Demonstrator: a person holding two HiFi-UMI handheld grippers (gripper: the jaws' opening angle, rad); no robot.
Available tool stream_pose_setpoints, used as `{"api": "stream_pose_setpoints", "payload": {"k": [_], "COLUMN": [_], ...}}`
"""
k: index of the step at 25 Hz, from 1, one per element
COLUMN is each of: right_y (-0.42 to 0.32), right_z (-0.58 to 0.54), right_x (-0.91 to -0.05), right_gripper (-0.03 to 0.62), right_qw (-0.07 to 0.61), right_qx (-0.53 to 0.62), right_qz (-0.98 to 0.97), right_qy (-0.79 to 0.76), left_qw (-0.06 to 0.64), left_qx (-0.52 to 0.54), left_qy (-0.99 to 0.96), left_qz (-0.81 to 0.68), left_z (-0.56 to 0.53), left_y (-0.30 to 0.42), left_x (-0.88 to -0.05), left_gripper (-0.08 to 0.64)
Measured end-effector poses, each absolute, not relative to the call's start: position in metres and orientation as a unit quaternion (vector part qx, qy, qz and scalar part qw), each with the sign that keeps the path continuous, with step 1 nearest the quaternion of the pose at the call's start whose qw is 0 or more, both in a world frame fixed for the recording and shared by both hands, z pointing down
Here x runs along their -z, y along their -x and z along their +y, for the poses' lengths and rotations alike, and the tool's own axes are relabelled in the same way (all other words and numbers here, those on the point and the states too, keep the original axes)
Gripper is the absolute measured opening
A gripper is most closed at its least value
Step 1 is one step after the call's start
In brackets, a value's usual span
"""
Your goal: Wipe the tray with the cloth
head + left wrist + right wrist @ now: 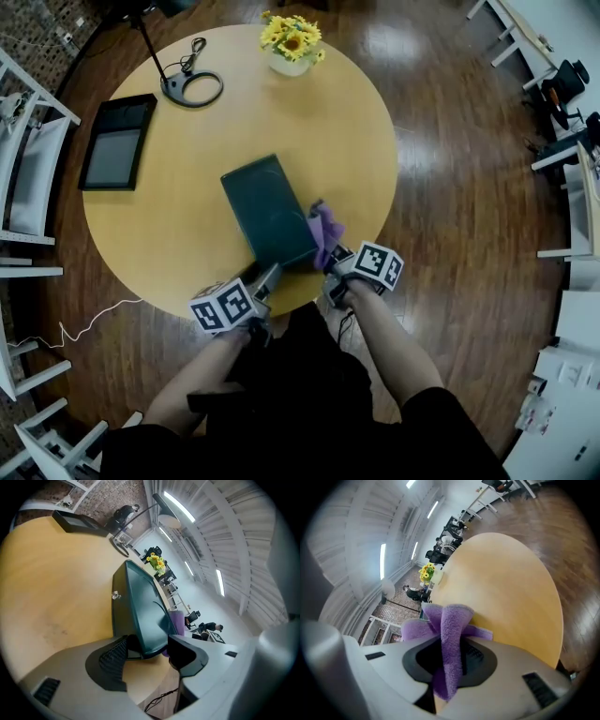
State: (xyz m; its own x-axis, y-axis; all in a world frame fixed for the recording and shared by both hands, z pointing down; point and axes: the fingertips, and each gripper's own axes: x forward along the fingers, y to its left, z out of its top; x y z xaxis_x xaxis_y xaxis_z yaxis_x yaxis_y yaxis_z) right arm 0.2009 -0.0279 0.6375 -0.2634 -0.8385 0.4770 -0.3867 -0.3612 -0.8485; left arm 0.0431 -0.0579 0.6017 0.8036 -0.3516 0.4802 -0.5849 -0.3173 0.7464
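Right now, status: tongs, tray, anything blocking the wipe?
Left tongs clamped on tray's near corner. Right tongs shut on purple cloth, beside tray's right edge. Tray on table, surface bare. Flowers, lamp base well clear.

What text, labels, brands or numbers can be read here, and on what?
No readable text in any view.
Left marker cube, right marker cube: black-and-white square patterns only, no letters or digits.
Tray, cloth, black framed panel: no print visible.
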Motion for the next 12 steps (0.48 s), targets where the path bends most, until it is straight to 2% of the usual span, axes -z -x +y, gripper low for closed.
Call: {"api": "stream_pose_setpoints", "payload": {"k": [3,8,12], "right_y": [-0.241,-0.299,-0.325], "right_z": [-0.040,-0.052,-0.063], "right_x": [-0.633,-0.629,-0.628], "right_gripper": [0.066,0.066,0.066], "right_qw": [0.188,0.219,0.235], "right_qx": [0.577,0.562,0.545], "right_qz": [0.536,0.522,0.519], "right_qy": [0.587,0.603,0.615], "left_qw": [0.525,0.540,0.586], "left_qx": [-0.122,-0.145,-0.132], "left_qy": [-0.801,-0.800,-0.765], "left_qz": [-0.262,-0.217,-0.233], "left_z": [-0.048,-0.033,-0.039], "left_y": [-0.080,-0.141,-0.165], "left_x": [-0.598,-0.598,-0.604], "left_gripper": [0.247,0.247,0.234]}}
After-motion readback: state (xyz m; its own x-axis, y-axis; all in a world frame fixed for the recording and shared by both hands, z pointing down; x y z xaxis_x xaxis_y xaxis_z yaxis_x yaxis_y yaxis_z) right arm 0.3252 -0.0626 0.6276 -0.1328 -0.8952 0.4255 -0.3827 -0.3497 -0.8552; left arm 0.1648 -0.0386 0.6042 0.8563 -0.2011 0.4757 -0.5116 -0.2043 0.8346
